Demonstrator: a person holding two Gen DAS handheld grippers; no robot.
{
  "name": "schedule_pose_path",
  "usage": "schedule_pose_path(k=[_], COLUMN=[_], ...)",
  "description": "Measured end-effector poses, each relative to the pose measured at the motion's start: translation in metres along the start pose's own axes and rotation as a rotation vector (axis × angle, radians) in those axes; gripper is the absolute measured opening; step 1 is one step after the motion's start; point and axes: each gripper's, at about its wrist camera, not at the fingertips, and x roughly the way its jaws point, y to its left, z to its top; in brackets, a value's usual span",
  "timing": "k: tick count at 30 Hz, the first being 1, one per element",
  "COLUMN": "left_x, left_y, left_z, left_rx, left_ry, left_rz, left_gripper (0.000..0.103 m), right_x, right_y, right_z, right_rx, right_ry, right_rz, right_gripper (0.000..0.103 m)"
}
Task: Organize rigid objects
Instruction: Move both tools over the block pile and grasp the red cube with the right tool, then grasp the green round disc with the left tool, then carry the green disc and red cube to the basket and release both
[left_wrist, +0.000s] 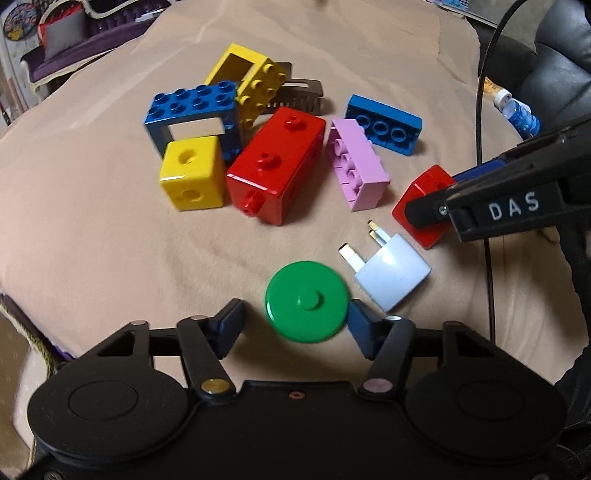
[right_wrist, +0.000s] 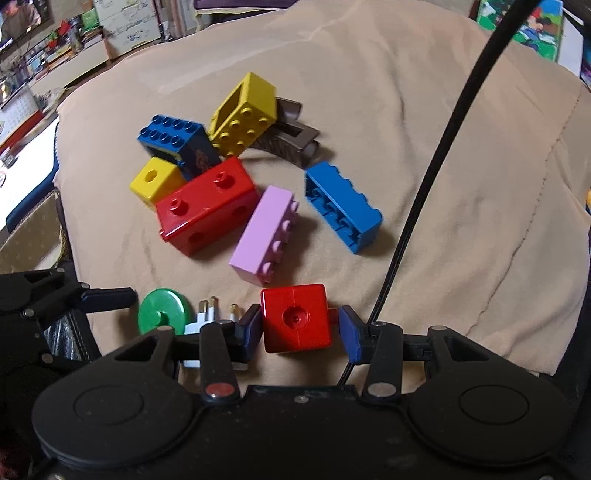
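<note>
Green disc (left_wrist: 307, 301), red cube (right_wrist: 295, 317), brownish(?) comb (left_wrist: 299, 95).

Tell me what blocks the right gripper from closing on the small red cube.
Nothing visible. The small red cube already sits between the open fingers of the right gripper; the white plug lies outside its left finger.

Nine toy blocks lie on the blanket (left_wrist: 92, 192): two red (left_wrist: 275, 162) (left_wrist: 424, 206), two yellow (left_wrist: 194, 171) (left_wrist: 251, 85), two blue (left_wrist: 192, 110) (left_wrist: 384, 123), one pink (left_wrist: 356, 162), plus one green disc (left_wrist: 306, 301), one white plug (left_wrist: 391, 271) and one brown clip (left_wrist: 299, 94) at 12 o'clock.
</note>
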Motion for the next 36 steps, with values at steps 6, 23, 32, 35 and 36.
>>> schedule_pose_path(k=[6, 23, 32, 35, 36], left_x=[0.004, -0.032, -0.074, -0.086, -0.089], left_y=[0.007, 0.051, 0.123, 0.154, 0.165], left_z=[0.004, 0.013, -0.01, -0.024, -0.03], left_rx=[-0.041, -0.266, -0.473, -0.557, -0.588], left_ry=[-0.01, -0.044, -0.06, -0.056, -0.047], left_rz=[-0.051, -0.002, 0.168, 0.239, 0.269], left_gripper=[0.047, 0.047, 0.047, 0.047, 0.047], right_x=[-0.003, -0.047, -0.101, -0.109, -0.107], right_y=[-0.011, -0.033, 0.024, 0.062, 0.077], right_z=[0.002, 0.014, 0.023, 0.024, 0.025], right_rx=[0.05, 0.233, 0.109, 0.033, 0.005], right_ry=[0.001, -0.107, -0.209, -0.199, -0.185], right_rz=[-0.001, -0.049, 0.054, 0.155, 0.194], right_gripper=[0.044, 0.044, 0.044, 0.044, 0.044])
